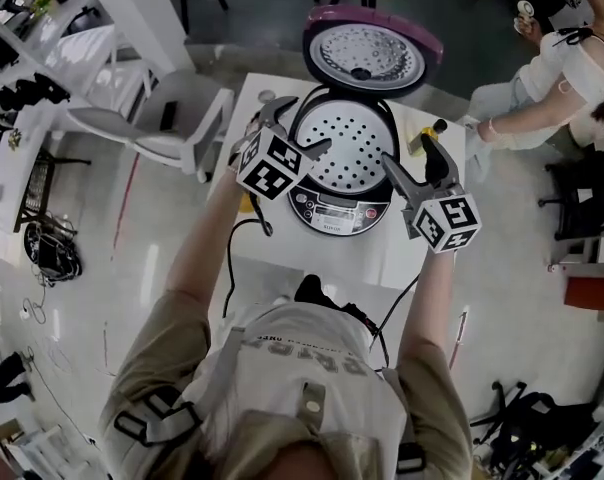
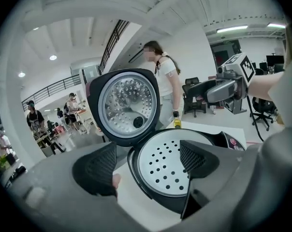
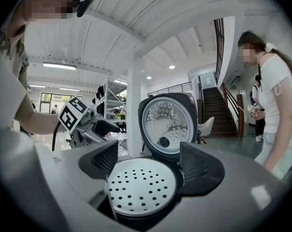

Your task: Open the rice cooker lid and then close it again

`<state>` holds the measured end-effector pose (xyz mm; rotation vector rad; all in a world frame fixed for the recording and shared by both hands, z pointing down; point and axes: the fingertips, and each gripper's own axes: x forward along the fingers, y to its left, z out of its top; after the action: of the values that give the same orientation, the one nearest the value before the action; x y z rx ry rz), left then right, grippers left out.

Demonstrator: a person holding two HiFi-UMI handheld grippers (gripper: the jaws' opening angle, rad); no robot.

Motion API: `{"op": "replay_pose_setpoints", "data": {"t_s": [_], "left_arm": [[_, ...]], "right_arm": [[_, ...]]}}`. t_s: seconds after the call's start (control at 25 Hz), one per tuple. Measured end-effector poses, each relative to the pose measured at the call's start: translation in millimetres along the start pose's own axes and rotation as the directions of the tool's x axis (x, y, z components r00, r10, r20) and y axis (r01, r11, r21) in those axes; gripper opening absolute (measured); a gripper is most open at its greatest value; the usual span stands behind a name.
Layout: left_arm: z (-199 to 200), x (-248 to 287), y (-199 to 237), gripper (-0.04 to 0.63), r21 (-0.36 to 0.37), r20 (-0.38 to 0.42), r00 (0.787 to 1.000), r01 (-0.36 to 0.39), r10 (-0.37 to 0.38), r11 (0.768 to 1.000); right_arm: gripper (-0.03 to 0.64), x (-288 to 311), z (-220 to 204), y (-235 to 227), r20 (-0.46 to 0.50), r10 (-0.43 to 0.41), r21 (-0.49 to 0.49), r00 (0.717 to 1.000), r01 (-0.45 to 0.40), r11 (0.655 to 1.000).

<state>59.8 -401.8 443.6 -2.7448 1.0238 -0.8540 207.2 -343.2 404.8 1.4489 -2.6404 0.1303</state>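
- Nearest the wearer, 2 forearms reach out over a white table (image 1: 407, 260), each hand carrying 1 gripper.
- The left gripper (image 2: 147, 164) has its jaws spread wide with nothing between the pads. The cooker's interior shows through the gap, but the gripper hangs above it and touches nothing.
- The right gripper (image 3: 150, 164) is likewise released, its 2 pads apart and empty. It hovers over the cooker's right side, opposite the left gripper.
- The rice cooker (image 1: 340, 211) sits on the table just beyond the grippers, with its control panel facing the wearer.
- Inside its open mouth lies a round perforated tray (image 1: 354, 133), fully exposed.
- At the cooker's far edge, the lid (image 1: 370, 53) stands upright on its hinge, with its shiny dimpled inner plate facing the wearer. Neither gripper is in contact with it.
- A small yellow bottle (image 2: 177, 123) stands on the table to the right of the cooker, near the far edge.
- Beyond the table are a white chair (image 1: 172, 113) at the left and a bystander (image 1: 572, 68) at the right.
- Progress, as I judge it: step 1, opening, is done. Step 2 is left, which means reaching to the raised lid, swinging it down over the tray and pressing until it latches.
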Motion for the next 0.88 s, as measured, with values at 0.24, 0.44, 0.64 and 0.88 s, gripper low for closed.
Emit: {"op": "replay_pose_setpoints", "data": {"t_s": [0.24, 0.44, 0.64, 0.88], "left_arm": [[3, 24, 32, 0.42, -0.005, -0.012, 1.0, -0.023, 0.023, 1.0], [10, 39, 63, 0.42, 0.0, -0.015, 0.998, -0.062, 0.062, 0.998], [16, 53, 90, 0.42, 0.015, -0.02, 0.996, -0.089, 0.089, 0.996], [21, 69, 108, 0.422, 0.039, -0.033, 0.996, -0.077, 0.078, 0.996]], "right_arm": [[0.374, 20, 1, -36, -0.005, -0.001, 0.009, 1.0, 0.001, 1.0], [0.374, 39, 6, -63, -0.002, -0.007, 0.016, 1.0, 0.007, 1.0], [0.376, 57, 11, -90, -0.012, -0.007, 0.007, 1.0, 0.007, 1.0], [0.388, 80, 19, -114, -0.031, 0.012, -0.038, 0.999, -0.013, 0.999]]}}
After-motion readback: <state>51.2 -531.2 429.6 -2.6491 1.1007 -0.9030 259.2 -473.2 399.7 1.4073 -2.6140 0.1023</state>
